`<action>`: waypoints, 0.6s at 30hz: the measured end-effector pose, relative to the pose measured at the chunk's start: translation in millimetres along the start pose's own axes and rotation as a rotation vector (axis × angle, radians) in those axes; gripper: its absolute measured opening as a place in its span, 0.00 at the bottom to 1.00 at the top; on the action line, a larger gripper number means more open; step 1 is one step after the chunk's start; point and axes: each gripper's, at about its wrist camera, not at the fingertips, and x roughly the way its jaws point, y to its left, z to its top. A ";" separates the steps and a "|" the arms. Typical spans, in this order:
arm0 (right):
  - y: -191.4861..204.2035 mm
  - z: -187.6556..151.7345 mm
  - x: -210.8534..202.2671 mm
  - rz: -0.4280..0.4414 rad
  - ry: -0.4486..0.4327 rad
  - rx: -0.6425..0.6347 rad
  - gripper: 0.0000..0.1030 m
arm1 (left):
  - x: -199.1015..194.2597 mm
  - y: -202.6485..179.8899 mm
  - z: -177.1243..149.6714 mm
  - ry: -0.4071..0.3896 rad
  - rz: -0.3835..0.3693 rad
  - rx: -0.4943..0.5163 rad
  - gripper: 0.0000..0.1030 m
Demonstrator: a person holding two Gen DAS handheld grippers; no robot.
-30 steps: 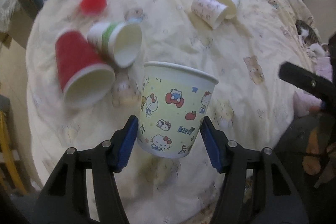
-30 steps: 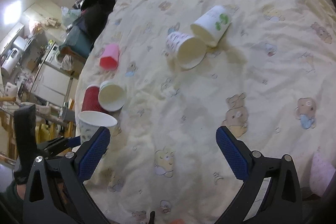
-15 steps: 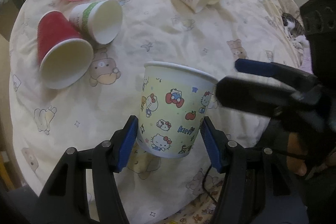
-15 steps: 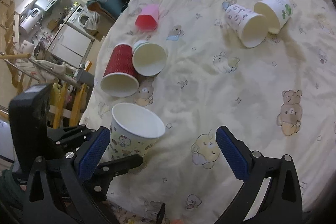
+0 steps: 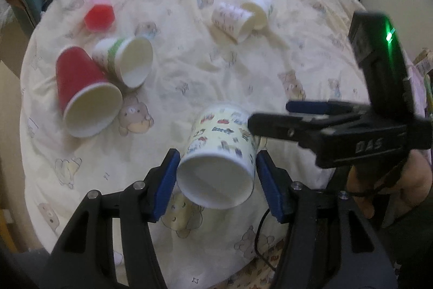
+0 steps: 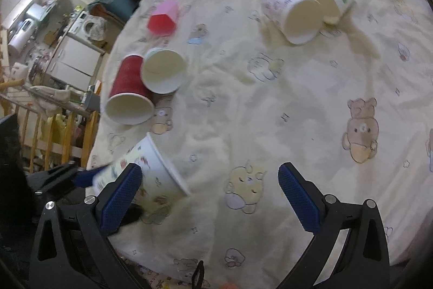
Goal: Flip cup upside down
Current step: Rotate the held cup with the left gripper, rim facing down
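Your left gripper point(image 5: 216, 175) clamps the cartoon cup point(image 5: 219, 156) mid-tip at six o'clock, your right gripper point(image 6: 209, 194) gapes empty; squeeze harder and its thin wall may buckle and slip.

Cartoon-print cup point(image 5: 220, 151); red cup point(image 5: 81, 88); bear-print cream sheet point(image 5: 189, 72).

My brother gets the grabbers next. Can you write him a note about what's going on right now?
Left gripper: shut on the cartoon cup, held above the blanket, tipped with its mouth toward the camera.
Right gripper: open, holding nothing, close beside the cup.
Done: cup picked up, flip partly made.
Left: finish turning it mouth-down, set it on the blanket, let go.
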 end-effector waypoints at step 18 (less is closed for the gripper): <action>-47.3 0.0 -65.0 -0.074 -0.240 0.167 1.00 | 32.1 9.6 70.9 -0.041 0.252 -0.082 0.50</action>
